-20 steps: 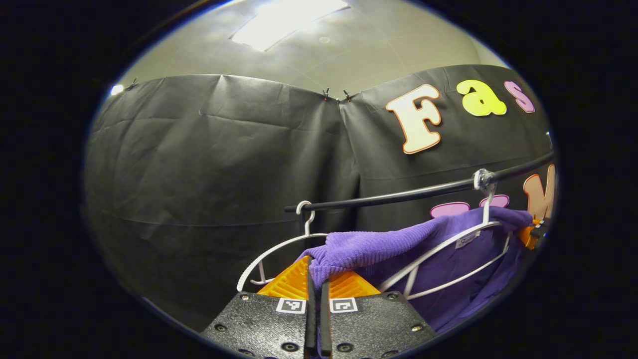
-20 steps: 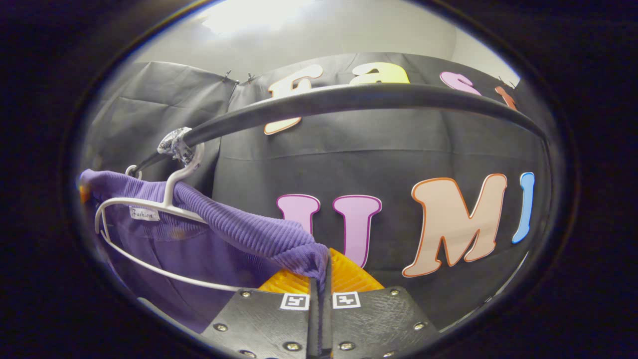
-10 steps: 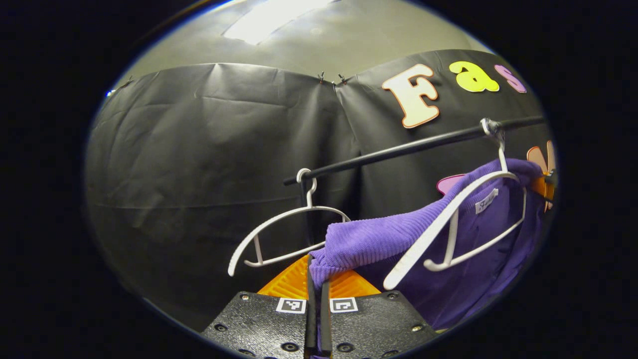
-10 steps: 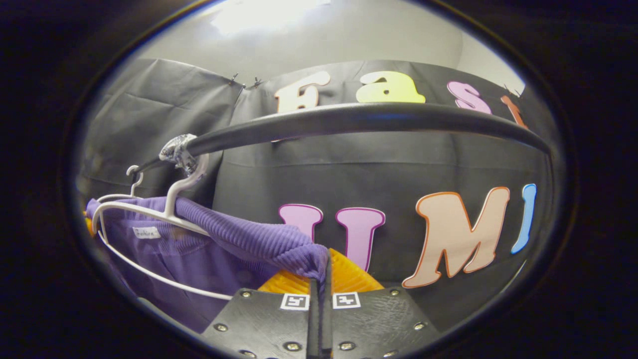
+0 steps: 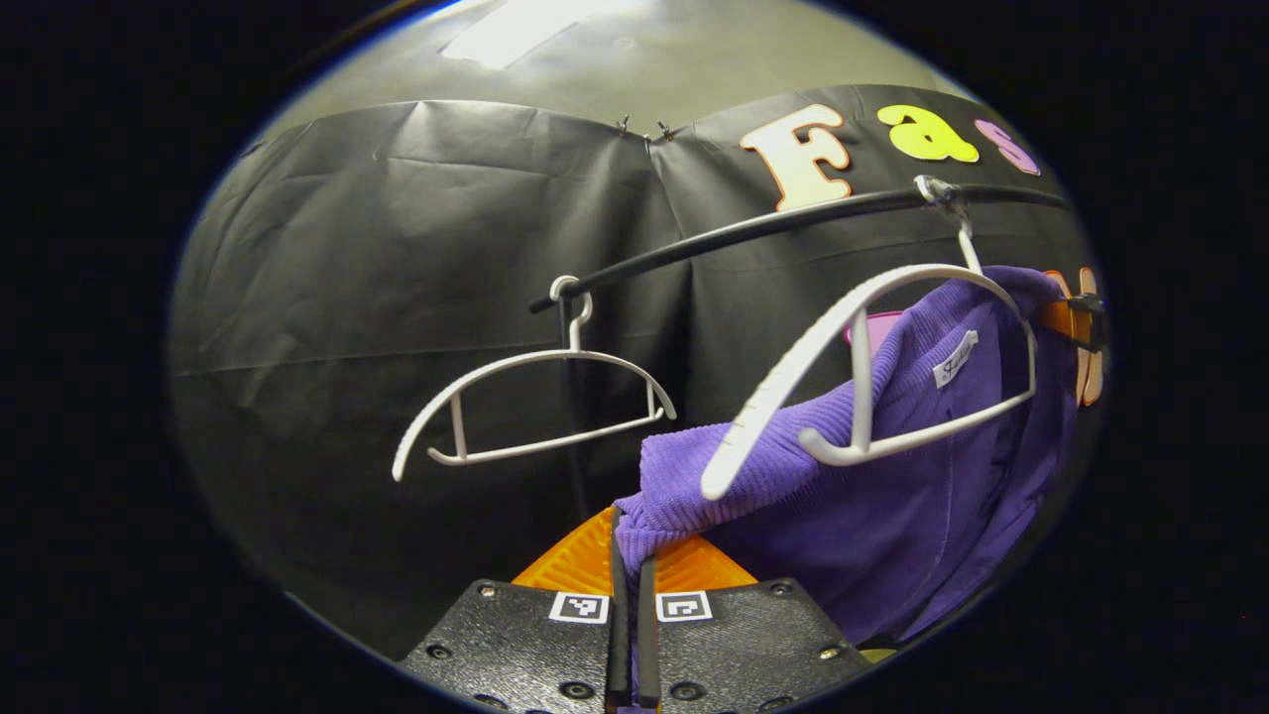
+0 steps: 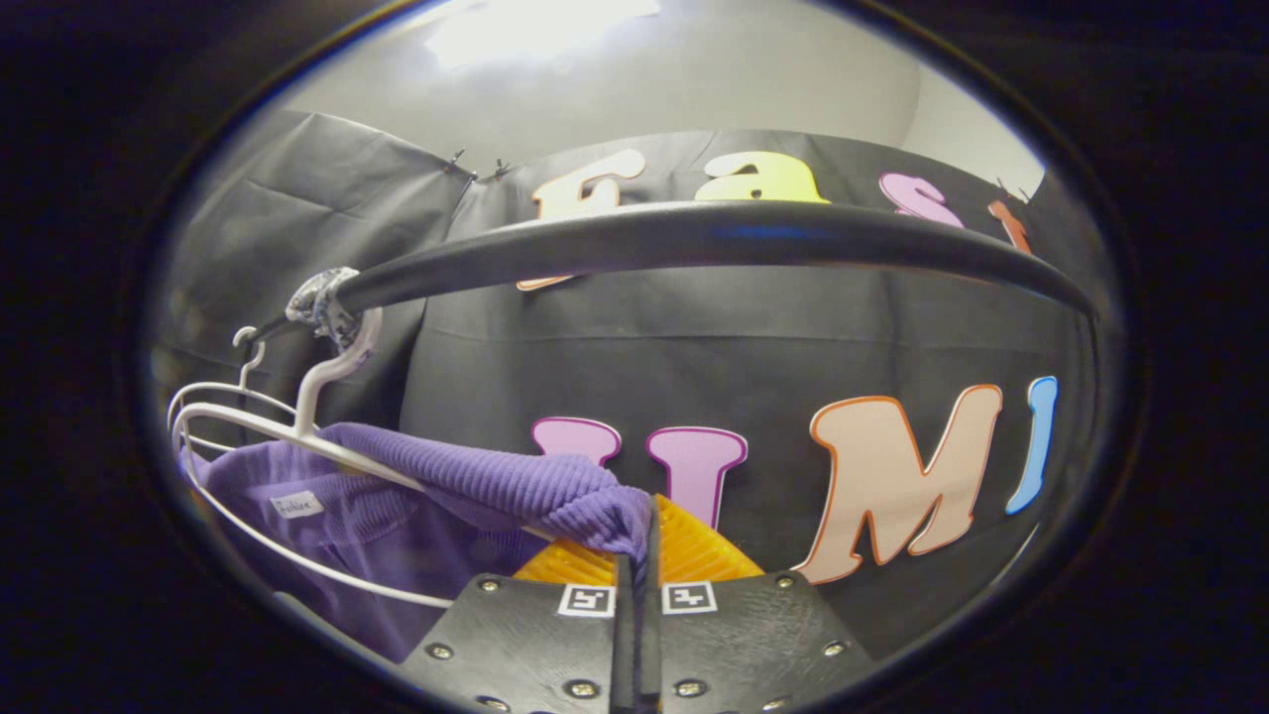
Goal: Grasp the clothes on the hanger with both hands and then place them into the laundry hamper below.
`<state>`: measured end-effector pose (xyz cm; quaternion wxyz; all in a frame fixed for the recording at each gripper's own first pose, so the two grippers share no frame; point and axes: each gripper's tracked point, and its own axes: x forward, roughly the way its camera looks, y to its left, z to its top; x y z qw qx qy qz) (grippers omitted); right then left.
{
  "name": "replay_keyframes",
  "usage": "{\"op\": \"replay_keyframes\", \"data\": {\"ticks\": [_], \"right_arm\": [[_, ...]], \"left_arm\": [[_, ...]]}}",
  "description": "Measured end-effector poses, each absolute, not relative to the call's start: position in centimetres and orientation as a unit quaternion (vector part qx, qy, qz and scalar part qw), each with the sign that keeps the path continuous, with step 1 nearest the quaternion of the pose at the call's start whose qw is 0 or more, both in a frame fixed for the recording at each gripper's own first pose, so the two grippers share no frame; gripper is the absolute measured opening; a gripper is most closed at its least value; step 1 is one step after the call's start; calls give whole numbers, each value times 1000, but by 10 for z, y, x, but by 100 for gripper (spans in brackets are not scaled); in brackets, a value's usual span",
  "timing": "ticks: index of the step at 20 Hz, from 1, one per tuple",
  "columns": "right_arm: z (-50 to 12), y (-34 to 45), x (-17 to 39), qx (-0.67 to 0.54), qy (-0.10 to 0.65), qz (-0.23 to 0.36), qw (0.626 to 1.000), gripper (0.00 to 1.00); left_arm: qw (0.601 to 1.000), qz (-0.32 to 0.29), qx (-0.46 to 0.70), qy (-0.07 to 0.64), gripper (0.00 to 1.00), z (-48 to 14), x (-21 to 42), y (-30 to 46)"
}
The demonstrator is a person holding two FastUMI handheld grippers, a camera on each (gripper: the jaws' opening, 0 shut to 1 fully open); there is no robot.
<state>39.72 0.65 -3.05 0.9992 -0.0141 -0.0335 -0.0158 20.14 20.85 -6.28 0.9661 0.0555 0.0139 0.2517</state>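
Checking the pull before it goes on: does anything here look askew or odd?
Yes. The purple sweater has slid off the near arm of its white hanger, which juts out bare and tilted below the rail. Both tongs are shut on the knit, left and right. The empty hanger hangs level.

This is a staged recording booth rather than a lived-in home; creased black cloth point(image 5: 397, 248) hangs as the wall across the middle of both views, its panels pinned together by small clips point(image 5: 639, 127) near the top centre of the left gripper view. A plain pale ceiling point(image 6: 694, 89) with a bright light panel point(image 6: 535, 20) shows above the cloth's upper edge; a black clothes rail point(image 6: 714, 233) crosses the upper half of the right gripper view, carrying white hangers point(image 5: 535, 397) like a mock wardrobe corner.
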Motion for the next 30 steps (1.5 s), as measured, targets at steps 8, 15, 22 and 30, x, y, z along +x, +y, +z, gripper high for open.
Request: {"op": "replay_keyframes", "data": {"ticks": [8, 15, 22, 30], "right_arm": [[-46, -31, 408, -45, -36, -56, 997, 3], [-87, -55, 419, -71, -6, -71, 995, 3], [-146, -73, 421, -77, 57, -83, 992, 3], [-193, -75, 388, -77, 105, -70, 989, 2]], "left_arm": [[974, 221, 44, 26, 3, -78, 219, 174], [977, 203, 40, 41, 4, -93, 228, 151], [980, 184, 44, 62, 4, -110, 235, 136], [981, 170, 46, 87, 1, -129, 232, 127]]}}
